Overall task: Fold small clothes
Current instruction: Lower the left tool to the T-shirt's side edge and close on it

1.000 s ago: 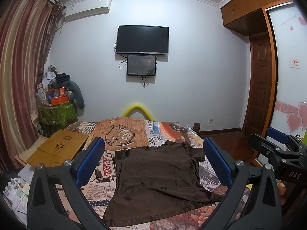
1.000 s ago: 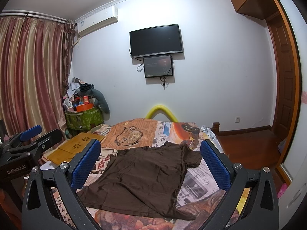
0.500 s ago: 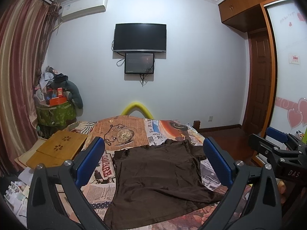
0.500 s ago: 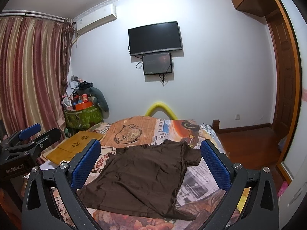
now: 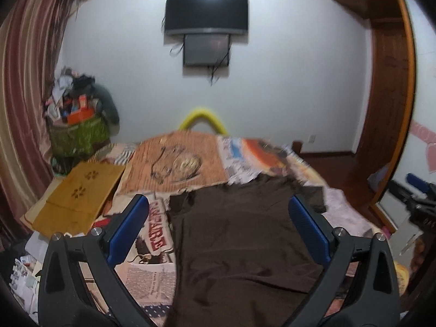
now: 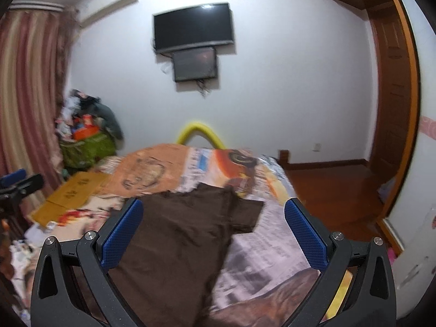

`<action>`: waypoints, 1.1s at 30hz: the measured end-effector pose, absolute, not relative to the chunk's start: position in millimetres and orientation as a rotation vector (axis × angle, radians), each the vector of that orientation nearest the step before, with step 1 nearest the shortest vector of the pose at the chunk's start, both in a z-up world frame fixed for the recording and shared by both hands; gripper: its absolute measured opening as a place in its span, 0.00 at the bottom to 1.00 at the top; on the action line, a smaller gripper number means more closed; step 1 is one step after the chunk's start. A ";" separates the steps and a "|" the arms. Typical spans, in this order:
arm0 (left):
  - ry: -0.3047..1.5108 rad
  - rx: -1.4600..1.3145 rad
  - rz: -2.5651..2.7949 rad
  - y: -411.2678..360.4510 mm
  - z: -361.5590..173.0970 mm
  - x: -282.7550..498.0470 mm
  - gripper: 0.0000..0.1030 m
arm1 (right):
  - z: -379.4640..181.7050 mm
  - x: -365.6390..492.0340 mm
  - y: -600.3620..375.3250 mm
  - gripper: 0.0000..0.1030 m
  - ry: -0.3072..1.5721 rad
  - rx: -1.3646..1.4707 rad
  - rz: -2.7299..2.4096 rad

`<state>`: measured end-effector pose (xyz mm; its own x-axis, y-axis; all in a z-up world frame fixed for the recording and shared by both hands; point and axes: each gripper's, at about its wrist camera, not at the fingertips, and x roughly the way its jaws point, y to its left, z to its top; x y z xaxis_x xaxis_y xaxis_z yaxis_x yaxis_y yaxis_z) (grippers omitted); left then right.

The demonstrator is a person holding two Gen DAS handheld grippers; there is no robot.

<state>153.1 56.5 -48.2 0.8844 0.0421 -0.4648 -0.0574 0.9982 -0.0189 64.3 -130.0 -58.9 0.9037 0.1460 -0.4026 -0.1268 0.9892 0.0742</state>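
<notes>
A dark brown T-shirt (image 5: 237, 234) lies spread flat on the bed, collar toward the far wall, sleeves out to the sides. It also shows in the right wrist view (image 6: 185, 234). My left gripper (image 5: 218, 229) is open and empty, held above the shirt's near half. My right gripper (image 6: 214, 231) is open and empty, above the shirt's right side and right sleeve. The right gripper shows at the right edge of the left wrist view (image 5: 417, 199); the left gripper shows at the left edge of the right wrist view (image 6: 19, 188). Both views are blurred.
The bed (image 5: 177, 163) has a patterned newspaper-print cover. A wooden lap tray (image 5: 79, 196) lies at its left. A cluttered green basket (image 5: 79, 133) stands by the curtain. A TV (image 5: 207, 13) hangs on the far wall. A wooden door (image 6: 395, 87) is to the right.
Both grippers have moved forward and tilted down toward the bed, so the shirt looks larger and nearer. Both jaws stay open. The shirt has not moved.
</notes>
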 end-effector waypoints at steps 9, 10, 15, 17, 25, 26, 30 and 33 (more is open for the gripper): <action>0.743 -0.165 0.143 138.4 -117.5 250.2 1.00 | -96.8 121.5 -161.2 1.00 0.611 0.090 0.098; 0.764 -0.177 0.152 144.8 -124.4 257.4 1.00 | -101.0 127.9 -164.1 1.00 0.634 0.101 0.095; 0.870 -0.168 0.178 166.7 -165.4 295.9 0.95 | -121.8 164.0 -177.7 1.00 0.731 0.161 0.113; 0.912 -0.154 0.185 171.4 -179.4 307.8 0.89 | -129.1 173.4 -181.1 0.99 0.759 0.180 0.123; 1.027 -0.180 0.161 188.7 -228.5 364.0 0.82 | -156.0 209.3 -179.2 0.88 0.841 0.180 0.136; 1.035 -0.191 0.161 192.2 -232.8 368.4 0.77 | -158.6 212.5 -177.7 0.85 0.849 0.179 0.141; 1.092 -0.290 0.119 204.8 -254.5 387.2 0.56 | -170.2 224.5 -173.1 0.80 0.874 0.162 0.158; 1.108 -0.361 0.089 211.2 -265.2 396.0 0.48 | -178.0 232.8 -170.5 0.74 0.897 0.156 0.174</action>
